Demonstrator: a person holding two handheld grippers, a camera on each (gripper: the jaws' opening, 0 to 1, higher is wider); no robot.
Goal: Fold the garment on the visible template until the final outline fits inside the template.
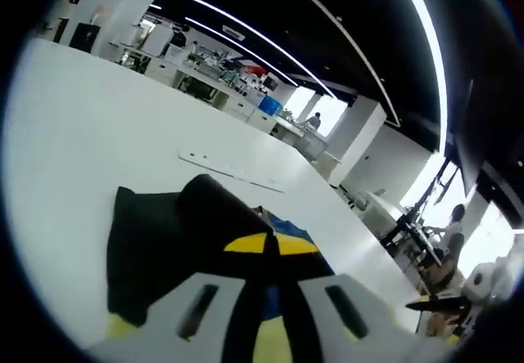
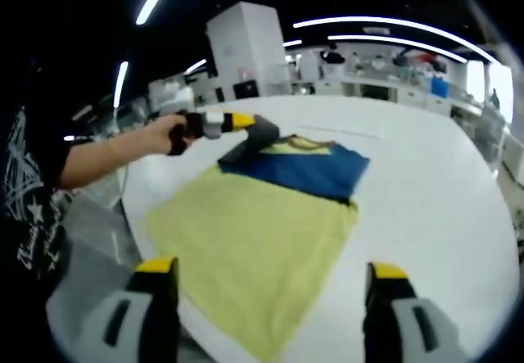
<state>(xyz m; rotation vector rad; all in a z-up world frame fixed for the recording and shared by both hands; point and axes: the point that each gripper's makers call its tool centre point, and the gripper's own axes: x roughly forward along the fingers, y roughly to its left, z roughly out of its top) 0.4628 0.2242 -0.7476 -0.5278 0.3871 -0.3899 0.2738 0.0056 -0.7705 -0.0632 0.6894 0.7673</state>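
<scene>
A dark blue garment (image 2: pixel 307 169) lies folded on the far part of a yellow-green template mat (image 2: pixel 254 244) on a white table (image 2: pixel 426 215). A person's hand brings my left gripper (image 2: pixel 260 133) in from the left, and it is shut on a dark fold at the garment's far-left corner. In the left gripper view its yellow-tipped jaws (image 1: pixel 272 244) meet on the lifted dark cloth (image 1: pixel 213 211), with blue fabric and some mat (image 1: pixel 119 326) showing below. My right gripper (image 2: pixel 270 269) hovers over the mat's near part, jaws wide open, holding nothing.
A thin white strip (image 1: pixel 233 170) lies on the table beyond the garment. The person's arm (image 2: pixel 106 154) reaches in from the left, past the table's left edge. Workbenches and standing people (image 1: pixel 454 224) are in the background.
</scene>
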